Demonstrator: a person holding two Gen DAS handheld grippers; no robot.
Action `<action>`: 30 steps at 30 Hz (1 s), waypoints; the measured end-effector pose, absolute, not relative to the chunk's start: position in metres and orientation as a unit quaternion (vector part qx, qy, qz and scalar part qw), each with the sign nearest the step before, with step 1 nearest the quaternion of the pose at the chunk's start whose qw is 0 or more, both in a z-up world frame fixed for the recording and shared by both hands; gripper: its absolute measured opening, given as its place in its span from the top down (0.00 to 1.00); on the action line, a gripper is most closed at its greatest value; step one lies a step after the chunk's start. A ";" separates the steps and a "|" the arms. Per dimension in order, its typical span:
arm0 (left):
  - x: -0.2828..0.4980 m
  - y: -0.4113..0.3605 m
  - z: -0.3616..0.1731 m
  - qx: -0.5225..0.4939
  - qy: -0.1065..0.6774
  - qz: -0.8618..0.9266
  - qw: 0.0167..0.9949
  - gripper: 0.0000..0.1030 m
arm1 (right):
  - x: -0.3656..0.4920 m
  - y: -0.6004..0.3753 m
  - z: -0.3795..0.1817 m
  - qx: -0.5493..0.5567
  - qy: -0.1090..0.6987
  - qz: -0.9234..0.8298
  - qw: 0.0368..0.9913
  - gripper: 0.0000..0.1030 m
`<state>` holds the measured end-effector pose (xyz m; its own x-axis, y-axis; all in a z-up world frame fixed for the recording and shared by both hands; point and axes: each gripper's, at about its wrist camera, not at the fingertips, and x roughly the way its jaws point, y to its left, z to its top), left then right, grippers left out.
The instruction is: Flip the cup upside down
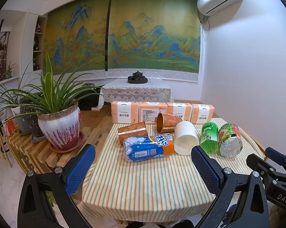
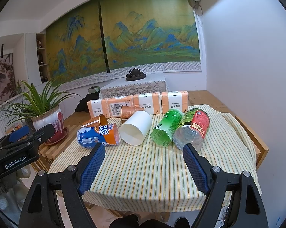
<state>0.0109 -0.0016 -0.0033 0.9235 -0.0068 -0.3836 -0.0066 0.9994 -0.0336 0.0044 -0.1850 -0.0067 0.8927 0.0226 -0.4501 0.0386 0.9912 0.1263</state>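
The white paper cup [image 1: 185, 139] [image 2: 136, 130] lies on its side near the middle of both frames, its open mouth toward the cameras, on the yellow-and-green striped tablecloth [image 1: 148, 180] [image 2: 143, 171]. Left of it lies a blue-and-orange plastic bottle [image 1: 148, 148] [image 2: 98, 134], close beside the cup. Two orange patterned paper cups [image 1: 132, 134] [image 2: 128, 112] lie tipped over behind them. To the right of the white cup lie a green plastic bottle [image 1: 209, 136] [image 2: 166, 129] and a clear bottle with a red-and-green label [image 1: 230, 140] [image 2: 194, 128], side by side. Four orange tissue packs [image 1: 161, 112] [image 2: 139, 102] stand in a row at the back. The left gripper [image 1: 143, 169] and right gripper [image 2: 143, 168] both hover low in their frames with jaws spread wide, holding nothing, short of the cup.
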 end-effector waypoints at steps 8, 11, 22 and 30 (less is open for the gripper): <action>0.012 -0.002 -0.004 -0.016 0.196 -0.001 0.980 0.01 | 0.005 -0.184 -0.008 0.069 0.235 -0.004 0.970 0.21; 0.012 -0.002 -0.004 -0.016 0.196 -0.002 0.980 0.01 | 0.006 -0.186 -0.008 0.070 0.236 -0.004 0.969 0.21; 0.015 -0.001 -0.006 -0.017 0.200 -0.004 0.980 0.01 | 0.008 -0.189 -0.010 0.076 0.240 -0.004 0.968 0.21; 0.022 -0.001 -0.012 -0.016 0.210 -0.010 0.978 0.01 | 0.012 -0.191 -0.011 0.080 0.247 -0.004 0.966 0.21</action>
<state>0.0217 -0.0009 -0.0122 0.9116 -0.0266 -0.4103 0.0129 0.9993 -0.0361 0.0125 -0.1914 -0.0114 0.8775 0.0312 -0.4786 0.0481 0.9871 0.1526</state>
